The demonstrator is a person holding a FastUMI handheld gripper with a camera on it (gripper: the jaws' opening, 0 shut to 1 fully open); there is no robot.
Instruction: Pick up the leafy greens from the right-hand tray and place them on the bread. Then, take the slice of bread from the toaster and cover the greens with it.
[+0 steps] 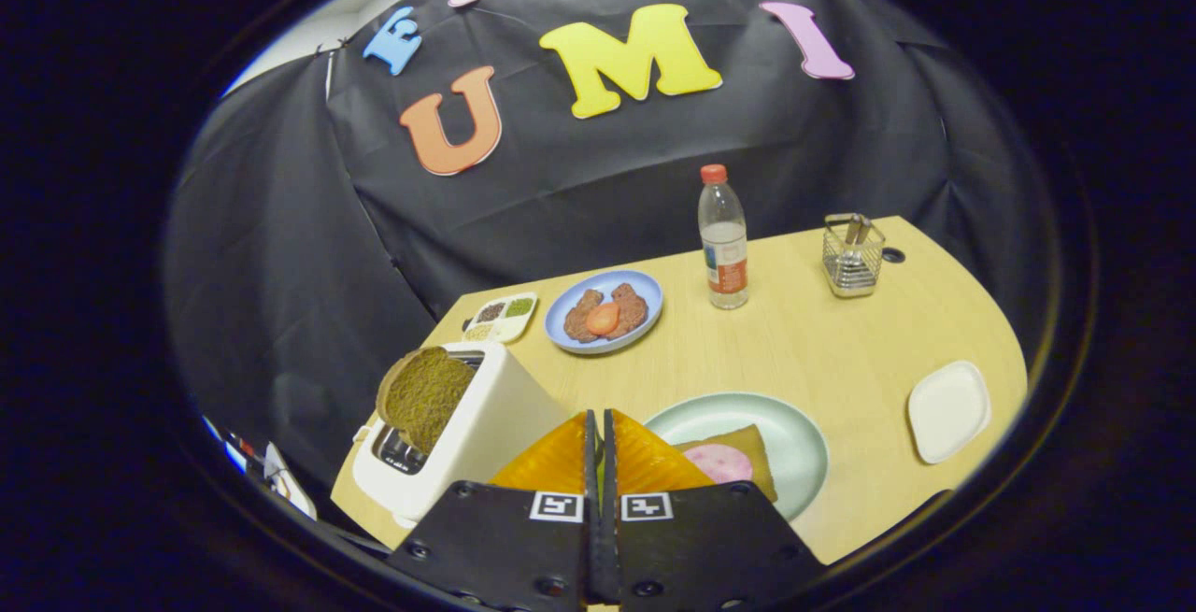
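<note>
Counting from behind my claw point(598, 425): one claw, two fingers pressed together with nothing between them. One toaster point(467, 434) beside the fingers, and one slice of bread point(425, 397) standing in its slot. Plates now: two round ones, a pale green plate point(794, 434) just ahead of the fingers and a blue plate point(645, 299) farther back. On the green one, one flat bread slice point(752, 448) with one pink round of meat point(719, 462) on top. One small divided tray point(503, 318), one white square dish point(948, 409). One bottle point(723, 238). One wire basket point(852, 257). One table point(822, 350) under it all.
</note>
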